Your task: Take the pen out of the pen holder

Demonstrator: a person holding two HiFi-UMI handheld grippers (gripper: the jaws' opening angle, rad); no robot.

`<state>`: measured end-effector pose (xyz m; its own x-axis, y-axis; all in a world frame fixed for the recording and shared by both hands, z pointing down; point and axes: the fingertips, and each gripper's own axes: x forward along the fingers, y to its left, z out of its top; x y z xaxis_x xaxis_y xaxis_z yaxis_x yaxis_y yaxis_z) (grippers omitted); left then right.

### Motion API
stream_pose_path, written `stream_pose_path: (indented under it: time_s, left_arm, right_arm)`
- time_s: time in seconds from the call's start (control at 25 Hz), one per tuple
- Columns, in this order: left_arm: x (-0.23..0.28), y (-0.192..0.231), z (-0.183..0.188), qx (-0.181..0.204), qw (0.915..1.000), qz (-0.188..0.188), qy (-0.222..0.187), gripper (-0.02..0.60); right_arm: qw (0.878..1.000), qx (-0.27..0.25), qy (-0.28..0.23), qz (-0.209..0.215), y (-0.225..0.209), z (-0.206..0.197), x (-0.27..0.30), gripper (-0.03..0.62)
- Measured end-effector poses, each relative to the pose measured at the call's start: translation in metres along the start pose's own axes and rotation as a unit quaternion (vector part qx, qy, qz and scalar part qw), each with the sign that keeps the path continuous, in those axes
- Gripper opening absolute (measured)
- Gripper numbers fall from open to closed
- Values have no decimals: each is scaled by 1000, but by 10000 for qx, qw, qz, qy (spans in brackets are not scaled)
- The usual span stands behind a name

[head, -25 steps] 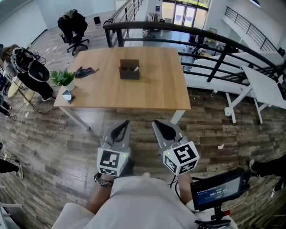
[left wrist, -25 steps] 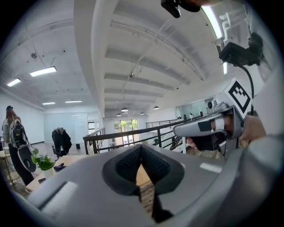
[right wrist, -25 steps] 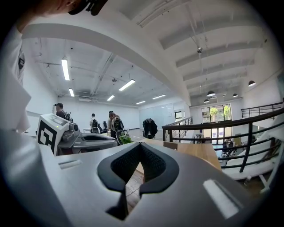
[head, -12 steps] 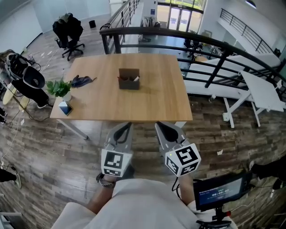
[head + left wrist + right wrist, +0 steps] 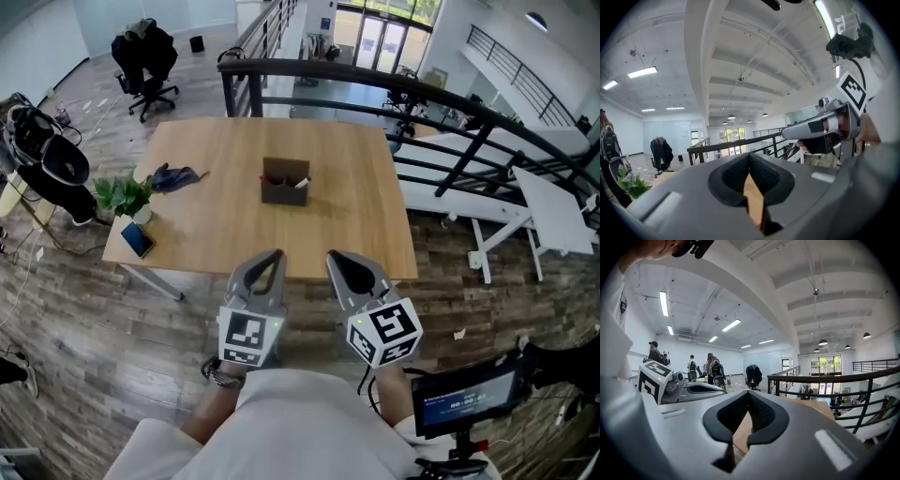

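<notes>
A dark brown pen holder stands near the middle of the wooden table, with a white pen leaning at its right side. Both grippers are held low in front of the person, at the table's near edge and well short of the holder. My left gripper is shut with nothing in it, and so is my right gripper. In the left gripper view the left gripper has its jaws met at the tips. The right gripper view shows the right gripper the same way. The holder is hidden in both gripper views.
On the table's left side are a potted plant, a phone and a dark blue bundle. A black railing runs behind the table. An office chair stands far left, white tables at right, and a small screen is by my right arm.
The person has stepped towards the table: it and the holder sit lower and nearer in view, and both shut grippers now reach its front edge.
</notes>
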<state>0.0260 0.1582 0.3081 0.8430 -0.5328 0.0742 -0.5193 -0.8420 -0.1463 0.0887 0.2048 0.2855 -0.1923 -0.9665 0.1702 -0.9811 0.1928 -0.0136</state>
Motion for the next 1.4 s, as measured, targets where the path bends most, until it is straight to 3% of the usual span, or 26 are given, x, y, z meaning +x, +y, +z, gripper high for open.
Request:
stream_pose_path:
  time_s: [0.88,1.4]
  left_arm:
    - [52,115,-18,-112,9998,142,58,0]
    - [75,136,-30,-335,9993,-124,112,0]
  right_arm:
    - [9984,-396,314,259,-10,14,133,3]
    - [9978,-406,507,105,-24,8,170,3]
